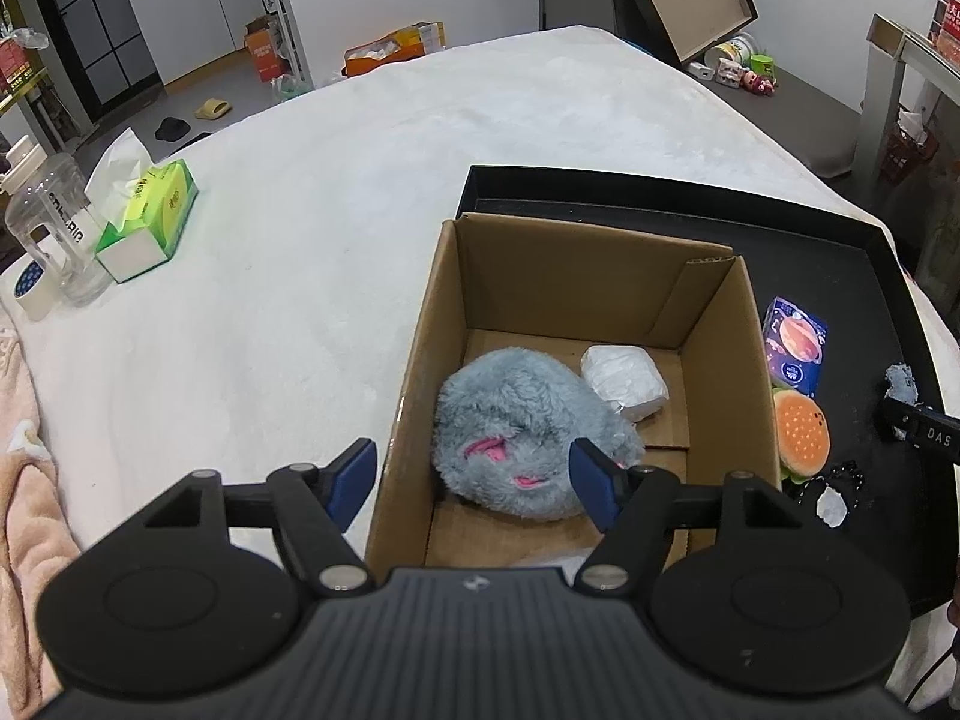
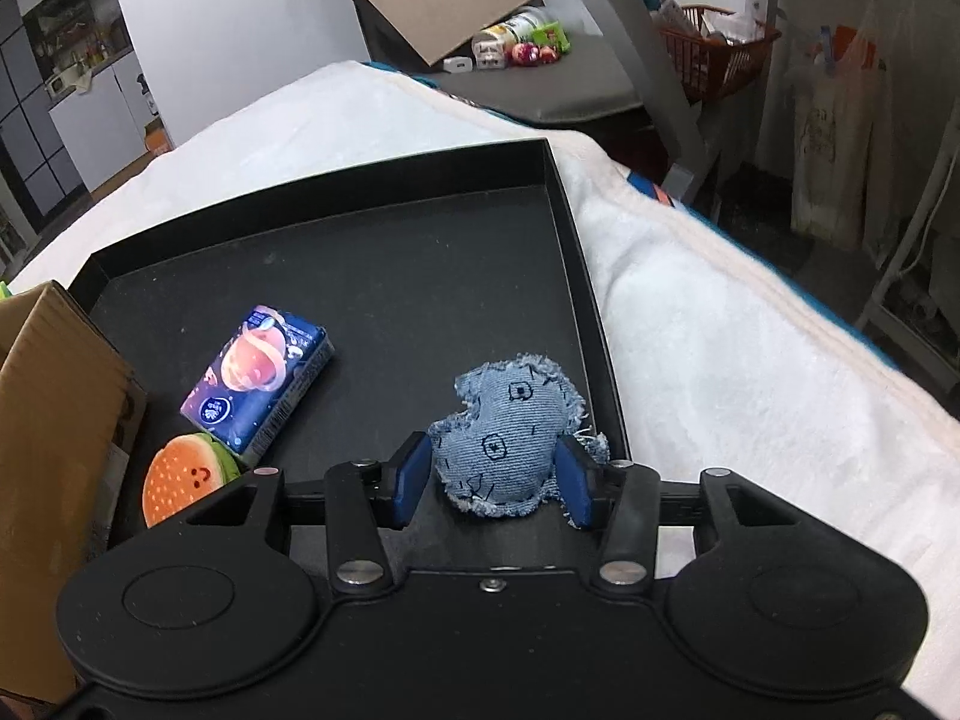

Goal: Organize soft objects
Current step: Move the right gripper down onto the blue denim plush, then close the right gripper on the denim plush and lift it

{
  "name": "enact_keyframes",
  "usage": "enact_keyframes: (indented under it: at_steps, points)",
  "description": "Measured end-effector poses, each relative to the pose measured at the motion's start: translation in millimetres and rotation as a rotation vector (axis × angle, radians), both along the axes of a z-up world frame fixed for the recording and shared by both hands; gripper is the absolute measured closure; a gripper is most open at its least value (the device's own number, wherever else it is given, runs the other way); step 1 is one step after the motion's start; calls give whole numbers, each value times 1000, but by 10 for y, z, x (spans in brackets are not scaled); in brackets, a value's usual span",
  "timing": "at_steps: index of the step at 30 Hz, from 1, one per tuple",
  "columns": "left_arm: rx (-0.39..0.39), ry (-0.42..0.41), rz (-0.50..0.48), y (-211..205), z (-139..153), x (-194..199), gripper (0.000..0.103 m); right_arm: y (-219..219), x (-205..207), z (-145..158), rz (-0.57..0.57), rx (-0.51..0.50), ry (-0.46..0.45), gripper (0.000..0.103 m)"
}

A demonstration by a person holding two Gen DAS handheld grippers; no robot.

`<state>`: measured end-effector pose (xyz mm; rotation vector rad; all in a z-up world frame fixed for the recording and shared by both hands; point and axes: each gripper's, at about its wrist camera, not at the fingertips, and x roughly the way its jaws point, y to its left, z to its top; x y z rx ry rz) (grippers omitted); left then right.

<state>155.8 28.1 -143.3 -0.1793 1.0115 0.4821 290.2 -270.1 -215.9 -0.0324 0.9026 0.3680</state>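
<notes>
Right fingers: the right gripper [image 2: 493, 483] has its blue fingers [image 2: 410, 476] pressed on both sides of a denim pouch [image 2: 504, 441]. It has hold of it.
Left fingers: the left gripper [image 1: 474, 483] has its fingers wide apart with nothing in them. They hang over the near edge of the cardboard box [image 1: 561, 276].
Hard to see: the low part of the pouch hides behind the fingers. The burger toy [image 2: 180, 480] is partly behind the gripper body. I cannot tell what the white wrapped bundle [image 1: 624, 381] is.
Pouch: it sits on the black tray [image 2: 372, 276], near the tray's right wall. Its long side runs away from the fingers and leans a bit right.
In the box: one fluffy grey toy [image 1: 528, 432] with pink marks, touching the one white bundle.
On the tray: one pouch, one burger toy and one blue tissue pack [image 2: 258, 384]. The burger touches the pack.
Under it all: a white blanket [image 1: 288, 228] on a bed.
</notes>
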Motion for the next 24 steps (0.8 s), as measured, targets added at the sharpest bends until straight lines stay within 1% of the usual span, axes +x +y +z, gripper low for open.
enact_keyframes:
  at_steps: [1,4,6,7,8,9,12,18,21,24]
  points:
    - [1,1,0,-3,0,1,34,5,-6,6,5,-4,-1,61]
    - [3,-3,-4,-10,14,-7,34,29,-39,33,24,-29,-15,79]
    - [1,-7,-9,-14,26,-19,34,23,-50,47,29,-23,-8,86]
    - [-1,-10,-12,-18,31,-31,34,18,-54,57,29,-19,-6,91]
    - [-2,-11,-14,-21,37,-40,34,15,-59,71,30,-20,-7,101]
    - [-3,-13,-15,-18,41,-48,34,9,-63,90,29,-17,-7,103]
    - [-9,-21,-17,-3,60,-68,34,0,-75,114,31,5,9,103]
    - [-18,-39,-19,29,104,-109,34,27,-143,170,39,-6,-7,103]
    - [-24,-48,-17,44,116,-138,34,33,-139,200,32,9,-6,103]
    - [-23,-55,-19,63,126,-158,34,48,-140,217,20,0,-25,91]
